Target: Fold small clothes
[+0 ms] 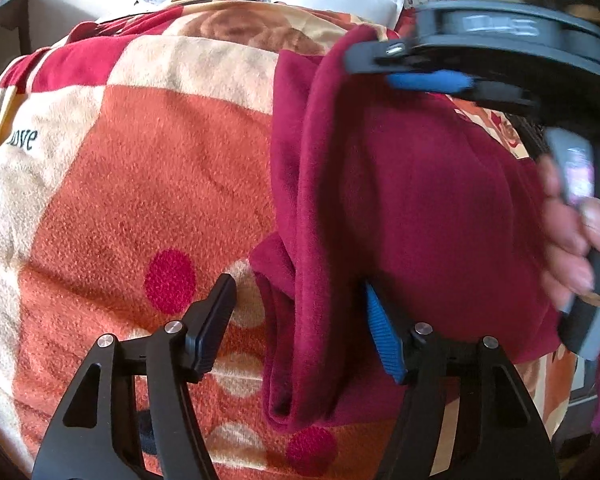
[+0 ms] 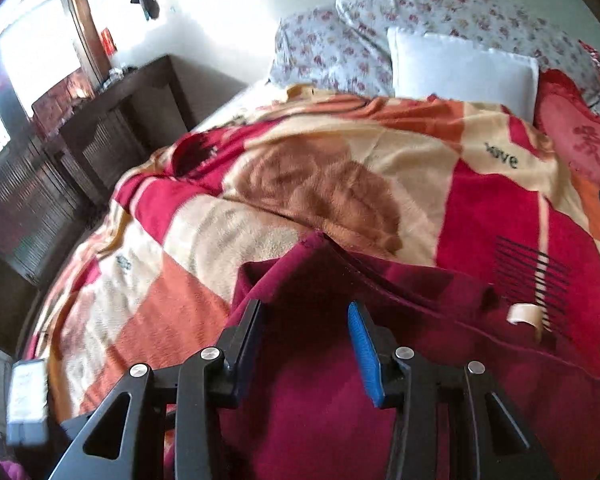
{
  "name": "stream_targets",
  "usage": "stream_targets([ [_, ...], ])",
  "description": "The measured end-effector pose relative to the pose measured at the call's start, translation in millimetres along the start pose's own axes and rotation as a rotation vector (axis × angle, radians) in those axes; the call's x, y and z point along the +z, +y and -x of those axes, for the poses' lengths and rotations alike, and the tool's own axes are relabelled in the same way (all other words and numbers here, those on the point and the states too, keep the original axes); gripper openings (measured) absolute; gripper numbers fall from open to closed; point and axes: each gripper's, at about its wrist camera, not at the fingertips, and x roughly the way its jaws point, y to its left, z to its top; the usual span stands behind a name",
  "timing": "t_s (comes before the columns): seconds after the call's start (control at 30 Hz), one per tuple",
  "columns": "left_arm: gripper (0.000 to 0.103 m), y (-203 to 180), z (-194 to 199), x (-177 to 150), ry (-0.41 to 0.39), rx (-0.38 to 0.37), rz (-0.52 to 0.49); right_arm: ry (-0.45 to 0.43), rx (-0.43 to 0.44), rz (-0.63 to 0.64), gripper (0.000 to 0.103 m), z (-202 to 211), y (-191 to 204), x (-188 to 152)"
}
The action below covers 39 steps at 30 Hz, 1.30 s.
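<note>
Left gripper [image 1: 300, 320] is released, jaws spread, the folded edge of the maroon garment [image 1: 400, 200] lying between them with the pads not pressing. The garment lies on the patterned blanket [image 1: 120, 180], toward its near edge. Right gripper [image 2: 306, 344] hangs over the garment's maroon cloth, grip impossible to tell. A white pillow [image 2: 460, 68] sits at the far edge.

One maroon garment [image 1: 400, 200]; one patterned blanket [image 1: 140, 184]; one white pillow [image 2: 464, 72]; two grippers: left gripper [image 1: 300, 320], right gripper [image 2: 306, 348].
</note>
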Motion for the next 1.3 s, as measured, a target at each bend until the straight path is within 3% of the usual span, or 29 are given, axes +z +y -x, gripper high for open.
stream_targets([
  [0.2,0.065,16,10,-6,-0.01,-0.086,0.065,0.049,-0.031,-0.021,0.044,-31,-1,8],
  [0.43,0.065,28,20,-17,-0.033,-0.13,0.107,0.097,0.046,-0.121,0.048,-16,-5,15],
  [0.53,0.065,29,19,-20,-0.035,-0.132,0.113,0.125,0.038,-0.115,0.07,-21,8,14],
  [0.83,0.066,21,15,-22,-0.054,-0.116,0.091,0.169,-0.287,0.125,0.09,-59,59,10],
  [0.93,0.066,19,13,-23,-0.059,-0.119,0.092,0.172,-0.362,0.178,0.093,-69,64,6],
  [1.0,0.066,18,13,-24,-0.062,-0.123,0.09,0.16,-0.366,0.189,0.093,-68,63,3],
  [1.07,0.066,19,14,-25,-0.062,-0.127,0.086,0.143,-0.34,0.183,0.089,-63,58,2],
  [1.1,0.066,19,14,-25,-0.062,-0.127,0.085,0.135,-0.335,0.182,0.078,-60,56,1],
  [1.3,0.067,23,15,-19,-0.052,-0.145,0.079,0.089,-0.193,0.12,0.039,-30,30,0],
])
